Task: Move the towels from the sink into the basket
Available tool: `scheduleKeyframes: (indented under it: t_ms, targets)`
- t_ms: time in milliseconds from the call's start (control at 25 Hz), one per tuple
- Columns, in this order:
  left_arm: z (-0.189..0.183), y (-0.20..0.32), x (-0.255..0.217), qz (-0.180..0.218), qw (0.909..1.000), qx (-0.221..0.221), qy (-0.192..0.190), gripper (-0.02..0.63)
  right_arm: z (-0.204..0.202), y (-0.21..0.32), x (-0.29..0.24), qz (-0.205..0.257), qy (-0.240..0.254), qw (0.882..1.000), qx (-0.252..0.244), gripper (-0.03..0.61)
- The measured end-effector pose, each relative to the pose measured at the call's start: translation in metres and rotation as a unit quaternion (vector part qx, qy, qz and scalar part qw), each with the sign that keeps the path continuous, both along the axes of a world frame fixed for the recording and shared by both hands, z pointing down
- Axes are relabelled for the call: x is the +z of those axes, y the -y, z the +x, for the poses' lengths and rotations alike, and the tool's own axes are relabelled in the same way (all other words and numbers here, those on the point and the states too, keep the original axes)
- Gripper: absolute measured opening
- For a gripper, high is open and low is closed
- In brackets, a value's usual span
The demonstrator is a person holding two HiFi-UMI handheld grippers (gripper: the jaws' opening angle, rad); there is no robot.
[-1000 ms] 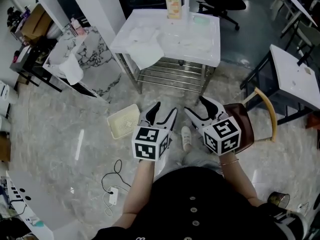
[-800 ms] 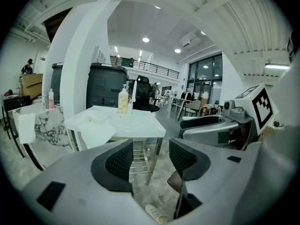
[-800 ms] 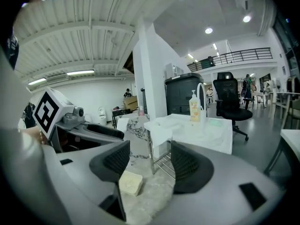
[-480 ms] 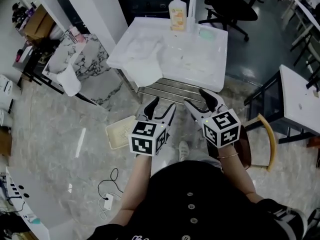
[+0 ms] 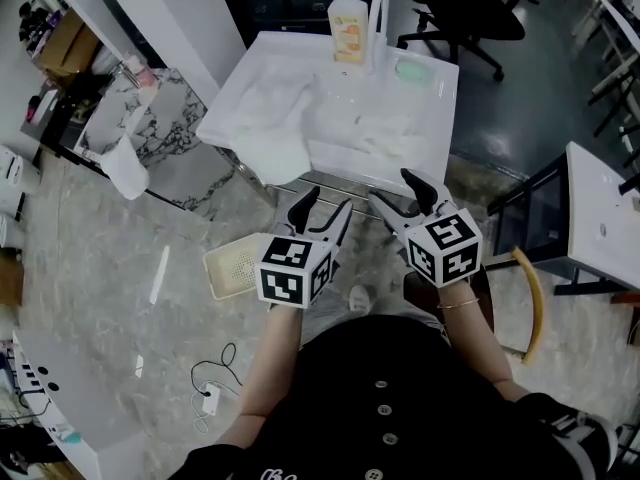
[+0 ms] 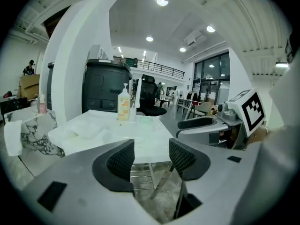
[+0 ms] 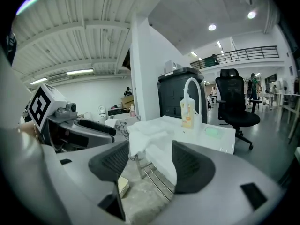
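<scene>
A white sink unit (image 5: 436, 128) stands just ahead. One white towel (image 5: 275, 123) hangs over its front left edge and another (image 5: 385, 140) lies crumpled in the basin. The cream basket (image 5: 232, 266) sits on the floor to the left of the sink's legs. My left gripper (image 5: 326, 206) hovers open and holds nothing, in front of the sink's front edge. My right gripper (image 5: 393, 190) is beside it, also open with nothing held. The left gripper view shows the sink top (image 6: 140, 135) beyond bare pads (image 6: 121, 161). The right gripper view shows the draped towel (image 7: 150, 135) and the basket (image 7: 123, 185) beyond its pads.
A soap bottle (image 5: 347, 13), a tap (image 5: 378, 8) and a green soap dish (image 5: 413, 69) stand at the sink's back. A chair (image 5: 525, 293) is at the right, a marble table (image 5: 165, 118) with a cloth at the left, a power strip (image 5: 210, 398) on the floor.
Both grippers have moved forward to the sink, which now lies closer under them. Their jaws stand as wide as before, with nothing in them.
</scene>
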State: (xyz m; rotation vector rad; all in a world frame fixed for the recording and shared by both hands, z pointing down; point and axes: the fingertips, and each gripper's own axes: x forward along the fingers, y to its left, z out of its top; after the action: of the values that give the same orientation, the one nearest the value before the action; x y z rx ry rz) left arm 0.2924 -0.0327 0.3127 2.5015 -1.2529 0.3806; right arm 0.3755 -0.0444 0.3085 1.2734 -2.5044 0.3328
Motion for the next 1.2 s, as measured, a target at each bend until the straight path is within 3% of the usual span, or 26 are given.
scheduleKeyframes:
  t_ms: [720, 1200]
  targets:
    - [0.019, 0.068, 0.049, -0.068, 0.9958, 0.062, 0.006, 0.219, 0.017, 0.068, 0.049, -0.049, -0.089, 0.994, 0.029, 0.29]
    - [0.025, 0.12, 0.083, -0.105, 0.9876, 0.117, 0.011, 0.219, 0.022, 0.128, 0.096, -0.091, -0.191, 0.977, 0.031, 0.355]
